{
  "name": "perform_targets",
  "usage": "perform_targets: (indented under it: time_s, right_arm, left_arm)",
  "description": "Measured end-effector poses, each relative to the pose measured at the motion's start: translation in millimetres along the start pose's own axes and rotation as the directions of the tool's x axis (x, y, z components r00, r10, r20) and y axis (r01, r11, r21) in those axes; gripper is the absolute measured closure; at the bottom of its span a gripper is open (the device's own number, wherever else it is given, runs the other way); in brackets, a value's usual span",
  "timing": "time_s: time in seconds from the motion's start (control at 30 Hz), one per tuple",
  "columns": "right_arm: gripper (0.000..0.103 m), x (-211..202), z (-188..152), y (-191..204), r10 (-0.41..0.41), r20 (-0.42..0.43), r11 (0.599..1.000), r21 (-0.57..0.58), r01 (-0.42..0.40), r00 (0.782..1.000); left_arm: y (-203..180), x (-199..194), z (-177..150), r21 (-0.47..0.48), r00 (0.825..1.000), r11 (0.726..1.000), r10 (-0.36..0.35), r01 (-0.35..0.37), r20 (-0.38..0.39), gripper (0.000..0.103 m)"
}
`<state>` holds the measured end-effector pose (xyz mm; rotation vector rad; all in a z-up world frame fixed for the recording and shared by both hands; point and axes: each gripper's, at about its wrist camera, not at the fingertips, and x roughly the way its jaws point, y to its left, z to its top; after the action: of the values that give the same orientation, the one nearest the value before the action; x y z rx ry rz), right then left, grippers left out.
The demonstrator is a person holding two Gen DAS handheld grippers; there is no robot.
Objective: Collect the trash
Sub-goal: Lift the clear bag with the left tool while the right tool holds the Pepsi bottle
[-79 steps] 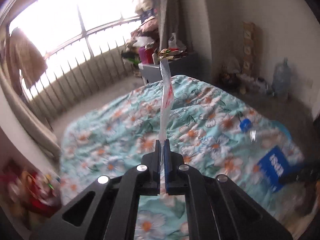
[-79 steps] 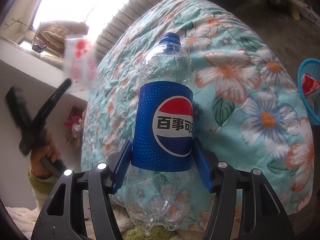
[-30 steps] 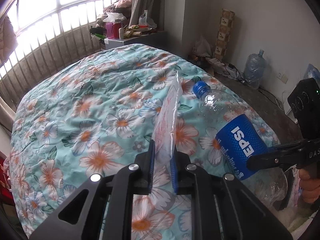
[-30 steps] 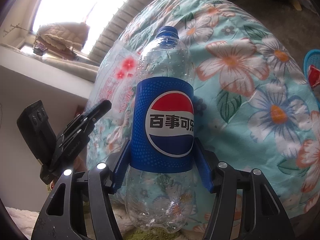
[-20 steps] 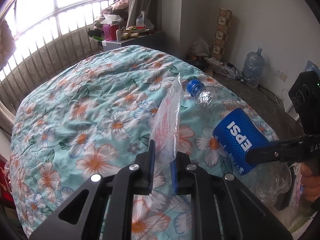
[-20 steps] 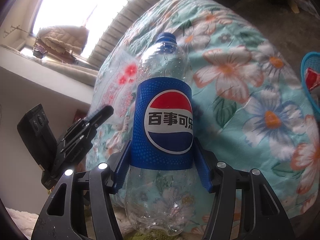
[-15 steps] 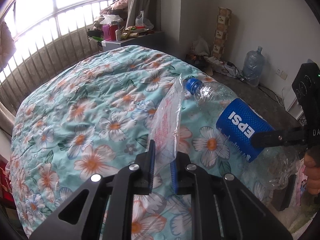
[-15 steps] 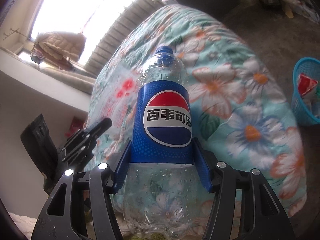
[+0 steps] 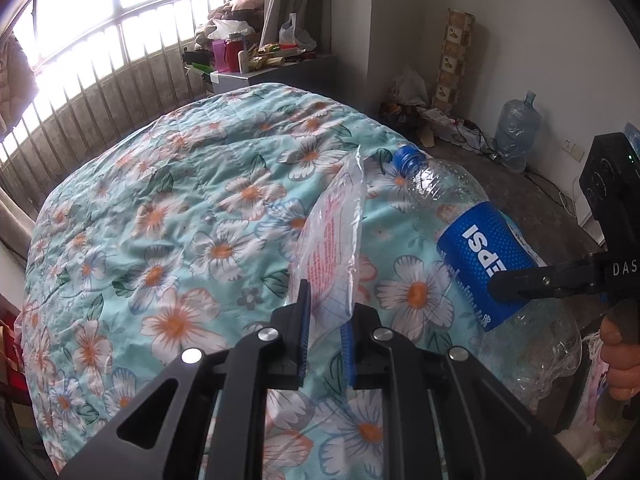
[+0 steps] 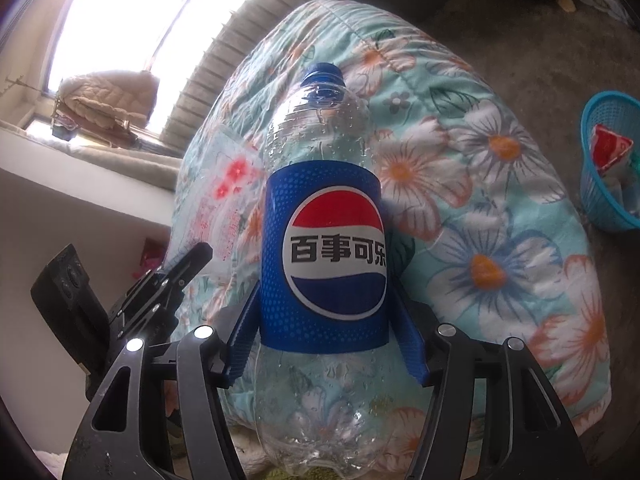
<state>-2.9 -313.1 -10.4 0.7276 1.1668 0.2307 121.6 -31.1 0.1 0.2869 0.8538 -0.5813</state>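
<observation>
Claws both grip trash above the floral bed [image 9: 168,200]: left claw [image 9: 325,316] pinches a clear plastic bag [image 9: 334,240], right claw [image 10: 326,336], jaws easing apart, clasps a Pepsi bottle [image 10: 326,240].

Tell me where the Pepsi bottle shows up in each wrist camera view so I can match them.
Left wrist: Pepsi bottle at right, slanting, cap up-left, clamped by right gripper.
Right wrist: bottle centre, upright, between the gripper's pads.
Shared landmark: floral quilt behind it.
</observation>
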Motion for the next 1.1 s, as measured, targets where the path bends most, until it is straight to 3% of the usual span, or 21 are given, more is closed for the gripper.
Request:
perform_targets:
  time_s: [0.6,1.1]
  right_arm:
    - [0.045,17,8,14,-0.024,-0.002,1.000,0.006,0.024,1.000]
    - [0.048,6,7,8,-0.003,0.010,1.000,0.002,0.003,1.000]
  left_arm:
    - [-13,2,2,0.032,1.000,0.999,0.011,-0.010,-0.010,0.089]
    - [-11,-2,5,0.024,1.000,0.999,0.021,-0.021,0.004,0.090]
